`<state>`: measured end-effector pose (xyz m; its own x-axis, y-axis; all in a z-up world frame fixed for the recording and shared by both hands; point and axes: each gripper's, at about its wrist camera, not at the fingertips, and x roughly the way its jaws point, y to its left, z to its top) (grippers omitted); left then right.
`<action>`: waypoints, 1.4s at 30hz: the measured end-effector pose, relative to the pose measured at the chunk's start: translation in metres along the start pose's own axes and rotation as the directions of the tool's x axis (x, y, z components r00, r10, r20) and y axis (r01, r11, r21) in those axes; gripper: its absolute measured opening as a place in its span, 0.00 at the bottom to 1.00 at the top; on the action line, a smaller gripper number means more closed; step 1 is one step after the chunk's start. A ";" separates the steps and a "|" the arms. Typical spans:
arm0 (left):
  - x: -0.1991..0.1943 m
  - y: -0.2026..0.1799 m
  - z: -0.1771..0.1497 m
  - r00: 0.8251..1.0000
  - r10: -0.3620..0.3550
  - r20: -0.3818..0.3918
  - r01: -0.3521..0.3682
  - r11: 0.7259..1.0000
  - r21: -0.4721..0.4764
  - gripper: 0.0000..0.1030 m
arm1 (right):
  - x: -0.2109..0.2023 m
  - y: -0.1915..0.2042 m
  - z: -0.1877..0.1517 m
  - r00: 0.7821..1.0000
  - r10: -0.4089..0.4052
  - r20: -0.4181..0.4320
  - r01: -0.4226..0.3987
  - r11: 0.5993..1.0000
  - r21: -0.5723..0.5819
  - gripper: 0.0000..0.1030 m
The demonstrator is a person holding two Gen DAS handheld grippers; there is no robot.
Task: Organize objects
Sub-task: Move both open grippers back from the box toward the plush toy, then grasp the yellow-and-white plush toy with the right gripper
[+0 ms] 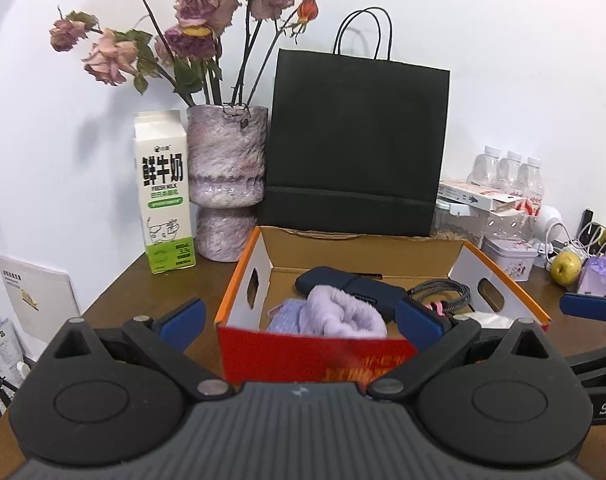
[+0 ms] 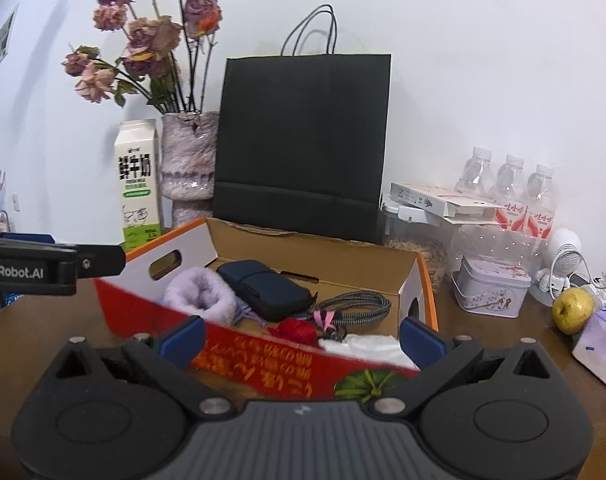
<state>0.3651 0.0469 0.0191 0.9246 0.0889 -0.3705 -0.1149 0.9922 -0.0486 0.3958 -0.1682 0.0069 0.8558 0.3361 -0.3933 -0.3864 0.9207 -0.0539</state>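
One milk carton (image 1: pixel 165 192) stands at the far left of the table (image 1: pixel 115 300), touching one vase (image 1: pixel 225 176) of dried roses. Right of the vase, one black bag (image 1: pixel 357 148) leans at the wall.

In front of the bag sits one open box (image 1: pixel 315 354). It holds, left to right, one purple fluffy roll (image 1: pixel 343 314), one dark pouch (image 1: pixel 351 286), one coiled cable (image 2: pixel 353 306), one red item (image 2: pixel 297 330) and one white sheet (image 2: pixel 367 346).

Right of the box stand one tin (image 2: pixel 493 292) and three bottles (image 2: pixel 511 184), with one flat carton (image 2: pixel 443 198) lying before them. One small white fan (image 2: pixel 563 258), one apple (image 2: pixel 573 310) and one purple pack (image 2: pixel 601 346) are farthest right.

The left gripper (image 1: pixel 301 314) hovers before the box, fingers spread wide, holding nothing. The right gripper (image 2: pixel 301 338) hovers likewise, fingers wide apart and empty.
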 end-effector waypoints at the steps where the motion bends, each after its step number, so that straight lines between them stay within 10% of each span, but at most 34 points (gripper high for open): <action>1: -0.006 0.001 -0.003 1.000 -0.006 0.008 0.006 1.000 0.000 1.00 | -0.005 0.002 -0.002 1.000 0.001 0.002 -0.001 1.000 -0.002 1.00; 42: -0.106 0.049 -0.095 0.993 -0.044 -0.109 0.038 0.998 -0.057 1.00 | -0.107 0.057 -0.095 0.994 0.060 -0.086 -0.061 0.998 -0.013 1.00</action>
<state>0.2269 0.0783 -0.0319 0.8834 0.0352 -0.4672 -0.1006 0.9882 -0.1157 0.2491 -0.1705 -0.0417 0.7984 0.3722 -0.4734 -0.4424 0.8959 -0.0416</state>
